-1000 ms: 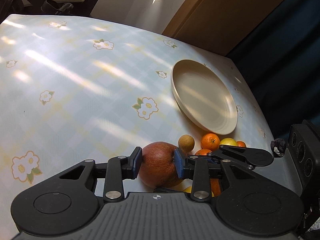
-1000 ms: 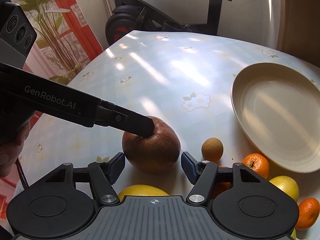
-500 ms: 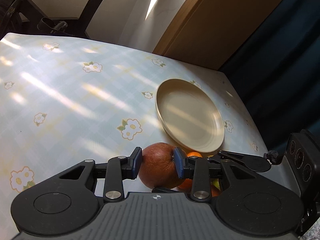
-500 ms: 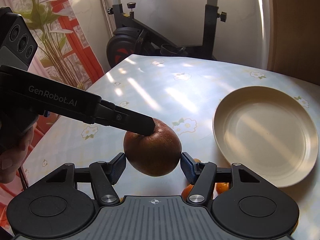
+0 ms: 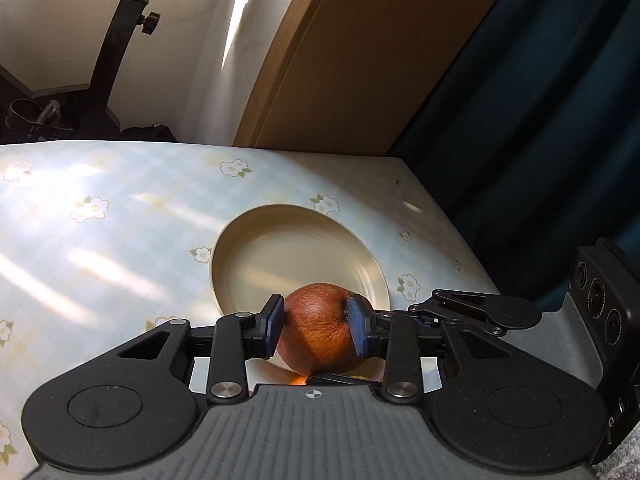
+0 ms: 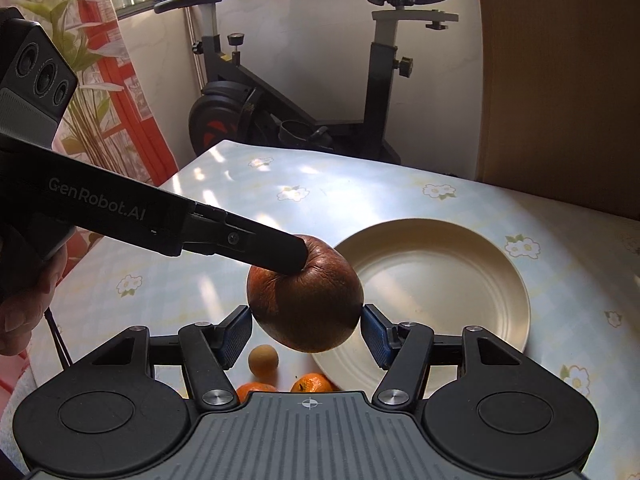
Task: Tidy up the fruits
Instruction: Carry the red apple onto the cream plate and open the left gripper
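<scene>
The left gripper (image 5: 318, 330) has its blue fingers (image 5: 275, 326) pinching a big reddish-brown apple (image 5: 320, 332) from both sides, and the apple is up in the air, clear of the desk (image 5: 120, 220). In the left wrist view it sits right in front of the near rim of the cream plate (image 5: 296, 256), which has nothing in it that I can see. In the right wrist view the same apple (image 6: 306, 306) hangs just left of the plate (image 6: 436, 280), with the left gripper (image 6: 288, 258) coming in from the left as a long black arm that says GenRobot.AI, its tip pressed on the top of the fruit. The right gripper (image 6: 306, 334) has its fingers (image 6: 236, 334) spread wide, one on each side of the apple, and they look close to it, but I can't tell whether they touch it. Down on the desk below there's a small round tan fruit (image 6: 263, 360) and two small oranges (image 6: 312, 383) poking out just above the gripper body, near the plate's edge. The desk has a pale blue checked cloth with little white flowers. An exercise bike (image 6: 300, 92) stands behind the far edge of the desk, and a red curtain with a plant print (image 6: 120, 92) is off to the left.
</scene>
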Demonstrator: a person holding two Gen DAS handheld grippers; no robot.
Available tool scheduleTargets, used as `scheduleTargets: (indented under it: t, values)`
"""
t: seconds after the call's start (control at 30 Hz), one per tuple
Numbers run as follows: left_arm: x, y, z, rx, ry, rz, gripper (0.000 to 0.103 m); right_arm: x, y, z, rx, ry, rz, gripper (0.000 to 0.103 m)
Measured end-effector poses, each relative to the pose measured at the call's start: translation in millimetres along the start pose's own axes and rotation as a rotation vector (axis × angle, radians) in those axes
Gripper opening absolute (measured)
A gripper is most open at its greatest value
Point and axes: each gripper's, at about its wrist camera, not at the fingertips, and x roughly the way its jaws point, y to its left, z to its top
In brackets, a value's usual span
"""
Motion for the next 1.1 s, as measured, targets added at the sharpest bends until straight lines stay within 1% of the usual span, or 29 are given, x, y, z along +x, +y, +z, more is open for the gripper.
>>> scheduleTargets:
  t: [0.2,0.37,0.5,0.67,0.83,1.1]
  values:
    - [23,5,14,-0.003,0.012,0.028,0.037,30,-18,8,-0.006,0.009,0.013,0.056]
    - [45,23,23,-0.054,0.044,0.037,0.037,55,-33,16,-0.005,0.032,0.018,0.056]
    - [60,35,28,-0.076,0.061,0.049,0.037,73,-39,21,-0.016,0.056,0.012,0.056]
    - [74,43,39,-0.073,0.064,0.080,0.036,89,-41,26,-0.028,0.074,0.004,0.056]
    - [75,45,43,-0.068,0.064,0.099,0.035,99,-42,27,-0.023,0.077,-0.001,0.056]
    - [74,42,44,-0.023,0.030,0.126,0.036,102,-44,27,-0.017,0.063,-0.013,0.057]
